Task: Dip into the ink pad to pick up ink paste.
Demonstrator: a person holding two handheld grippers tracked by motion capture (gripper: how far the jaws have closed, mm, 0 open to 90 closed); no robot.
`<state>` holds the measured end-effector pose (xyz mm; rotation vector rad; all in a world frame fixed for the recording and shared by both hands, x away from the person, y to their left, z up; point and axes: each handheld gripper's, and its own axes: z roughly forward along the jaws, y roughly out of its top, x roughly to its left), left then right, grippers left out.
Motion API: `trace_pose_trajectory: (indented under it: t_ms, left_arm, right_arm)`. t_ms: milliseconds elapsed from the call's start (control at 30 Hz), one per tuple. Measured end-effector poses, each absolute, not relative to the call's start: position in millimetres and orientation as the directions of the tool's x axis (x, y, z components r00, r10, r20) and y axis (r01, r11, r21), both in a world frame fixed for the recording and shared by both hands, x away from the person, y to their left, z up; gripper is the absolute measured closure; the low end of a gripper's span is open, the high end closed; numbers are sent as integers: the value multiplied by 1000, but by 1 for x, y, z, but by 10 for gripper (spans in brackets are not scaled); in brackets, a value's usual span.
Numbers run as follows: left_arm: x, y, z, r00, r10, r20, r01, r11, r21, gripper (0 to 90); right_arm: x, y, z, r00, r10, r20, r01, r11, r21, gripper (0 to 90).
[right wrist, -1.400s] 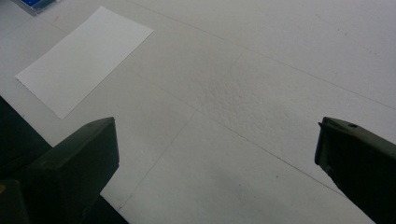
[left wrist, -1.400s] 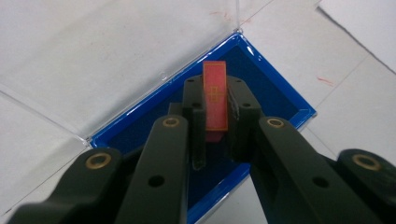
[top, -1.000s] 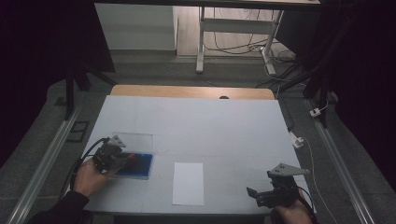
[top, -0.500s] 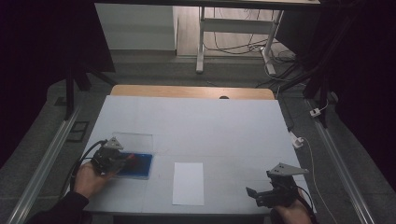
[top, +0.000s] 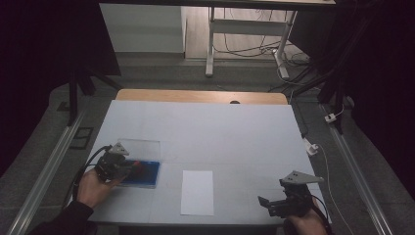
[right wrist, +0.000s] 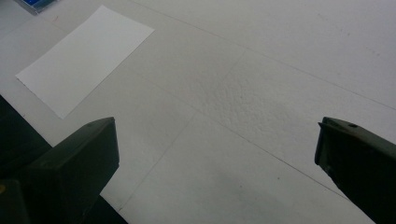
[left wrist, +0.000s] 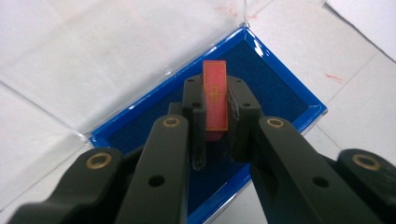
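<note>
A: Surface: white table [top: 235, 132], dark room around it. Blue-lined case [left wrist: 275, 88] lies open directly under the left gripper [left wrist: 215, 122], clear lid [left wrist: 93, 51] flat beyond it.

B: Grip state?

A: Left gripper is clamped on a red block [left wrist: 215, 100]; its long axis runs straight out between the jaws, above the case lining. Right gripper [right wrist: 215, 158] stands wide apart, holding nothing.

B: Nearest target?

A: White sheet [top: 197, 192] sits between both grippers, probably nearer the left.
</note>
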<state>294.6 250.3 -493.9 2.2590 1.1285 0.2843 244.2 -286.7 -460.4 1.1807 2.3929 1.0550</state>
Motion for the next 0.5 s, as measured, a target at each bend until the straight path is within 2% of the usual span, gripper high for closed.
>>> trace_pose_trajectory:
  t_ms: [500]
  left_arm:
    - [280, 255, -475, 600, 797, -72, 643, -426, 637, 799]
  right_arm:
    - [245, -287, -461, -632, 772, 74, 575, 403, 712, 0]
